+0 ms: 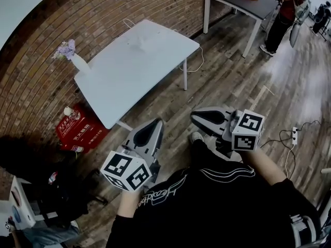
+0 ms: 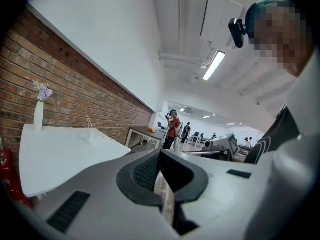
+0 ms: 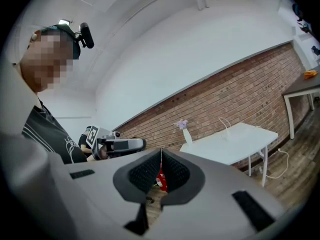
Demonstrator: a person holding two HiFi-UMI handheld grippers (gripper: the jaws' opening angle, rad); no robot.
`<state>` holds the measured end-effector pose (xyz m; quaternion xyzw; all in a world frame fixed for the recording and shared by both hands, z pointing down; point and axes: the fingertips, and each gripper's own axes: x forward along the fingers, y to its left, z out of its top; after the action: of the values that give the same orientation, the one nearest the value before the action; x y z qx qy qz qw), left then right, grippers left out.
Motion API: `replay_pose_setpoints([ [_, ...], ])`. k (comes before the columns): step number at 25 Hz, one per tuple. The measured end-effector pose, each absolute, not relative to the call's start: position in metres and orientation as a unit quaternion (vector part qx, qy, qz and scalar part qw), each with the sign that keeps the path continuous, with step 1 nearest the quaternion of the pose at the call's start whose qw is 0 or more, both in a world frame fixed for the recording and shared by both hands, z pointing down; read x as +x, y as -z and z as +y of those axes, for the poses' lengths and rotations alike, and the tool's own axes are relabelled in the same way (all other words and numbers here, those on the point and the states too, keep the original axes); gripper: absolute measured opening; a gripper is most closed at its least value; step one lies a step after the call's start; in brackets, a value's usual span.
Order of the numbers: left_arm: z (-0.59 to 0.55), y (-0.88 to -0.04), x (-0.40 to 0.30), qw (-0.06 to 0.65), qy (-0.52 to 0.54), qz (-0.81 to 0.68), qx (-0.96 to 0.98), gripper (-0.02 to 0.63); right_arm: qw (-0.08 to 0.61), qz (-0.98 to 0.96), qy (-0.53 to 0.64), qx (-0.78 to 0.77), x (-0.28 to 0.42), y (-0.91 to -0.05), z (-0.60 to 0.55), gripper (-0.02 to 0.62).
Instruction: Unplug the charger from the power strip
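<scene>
A white table (image 1: 129,71) stands by the brick wall. On its far end lies a small white item (image 1: 141,44) with a thin looped cable (image 1: 128,22); I cannot tell whether it is the charger. That cable loop also shows in the left gripper view (image 2: 89,124) and the right gripper view (image 3: 226,124). A white power strip (image 1: 295,134) with dark cables lies on the floor at the right. My left gripper (image 1: 157,124) and right gripper (image 1: 196,117) are held in front of the person's body, well short of the table. Both are shut and hold nothing (image 2: 160,156) (image 3: 161,153).
A white vase with purple flowers (image 1: 72,56) stands on the table's left corner. Red boxes (image 1: 80,129) sit on the floor under it. A white cable (image 1: 195,65) trails off beside the table leg. Farther back, a person (image 1: 286,10) stands by a dark table (image 1: 240,3).
</scene>
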<state>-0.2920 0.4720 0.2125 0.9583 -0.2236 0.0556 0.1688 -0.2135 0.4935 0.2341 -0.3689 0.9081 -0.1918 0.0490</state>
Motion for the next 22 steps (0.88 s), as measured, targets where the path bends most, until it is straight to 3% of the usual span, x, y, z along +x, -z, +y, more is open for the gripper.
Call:
replay_pose_setpoints([
  [14, 0.278, -0.267, -0.164, 0.214, -0.073, -0.246, 0.943, 0.006, 0.046, 0.897, 0.251, -0.36, -0.093, -0.287, 0.309, -0.002],
  [22, 0.2, -0.27, -0.093, 0.188, -0.07, -0.244, 0.949, 0.006, 0.045, 0.902, 0.256, -0.346, -0.03, -0.297, 0.23, -0.002],
])
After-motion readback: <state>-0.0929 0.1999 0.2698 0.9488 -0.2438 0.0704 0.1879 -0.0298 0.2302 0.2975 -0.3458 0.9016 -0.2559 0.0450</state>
